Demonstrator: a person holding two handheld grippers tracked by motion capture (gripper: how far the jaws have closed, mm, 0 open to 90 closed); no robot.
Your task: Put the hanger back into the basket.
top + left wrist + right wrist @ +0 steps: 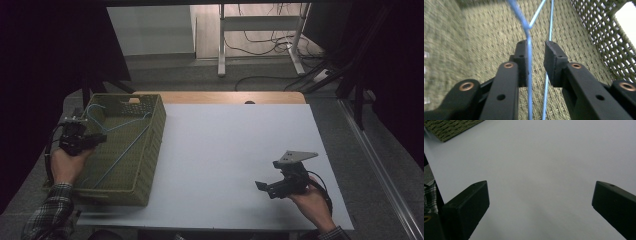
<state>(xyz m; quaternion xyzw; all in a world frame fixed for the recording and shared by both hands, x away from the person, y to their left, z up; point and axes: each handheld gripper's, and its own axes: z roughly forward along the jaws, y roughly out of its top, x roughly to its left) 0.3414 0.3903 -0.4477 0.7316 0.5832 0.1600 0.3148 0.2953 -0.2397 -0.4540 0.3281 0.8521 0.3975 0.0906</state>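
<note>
Left hand-held gripper [98, 139], at the left of the frame: jaws narrowly parted, thin blue wire hanger [530, 75] loose between them, lying inside the olive woven basket [155, 132]; its hook end is blurred. Right hand-held gripper [260, 186], lower right: jaws wide, empty, over the white table [225, 150].

White-topped table [235, 160], green woven basket [150, 150] at its left edge.

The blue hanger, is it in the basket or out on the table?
In. The blue wire hanger lies inside the green woven basket, and the left gripper view shows its wire against the basket's woven floor.
</note>
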